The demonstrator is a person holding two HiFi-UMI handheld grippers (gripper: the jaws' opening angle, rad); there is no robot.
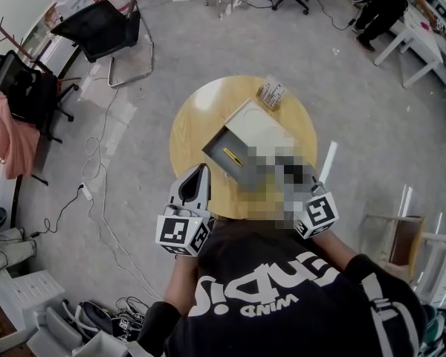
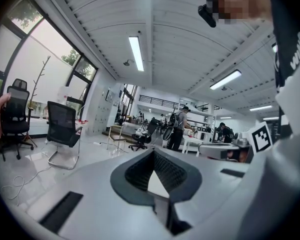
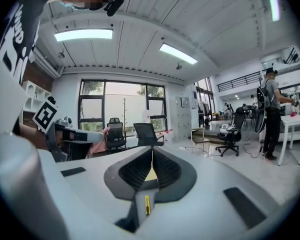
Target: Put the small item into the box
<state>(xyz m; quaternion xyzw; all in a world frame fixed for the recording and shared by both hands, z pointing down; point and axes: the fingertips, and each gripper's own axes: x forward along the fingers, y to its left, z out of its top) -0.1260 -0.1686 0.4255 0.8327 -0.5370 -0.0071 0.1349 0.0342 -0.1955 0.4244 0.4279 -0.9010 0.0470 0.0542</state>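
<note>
Two grippers: both are held at the near edge of the round table, in the lower centre of the head view.
Office chair: black, standing on the floor at the upper left, well apart from the table.
Left gripper: its jaws are pressed together at the tips with nothing between them, just left of the box.
Box: white and open, resting on the middle of the table.
Small item: thin and yellow, lying inside the box on its dark floor.
Packet: lying on the table's far edge, beyond the box.
Right gripper: its jaws meet at the tips and hold nothing; in the head view only its marker cube shows, right of centre.
</note>
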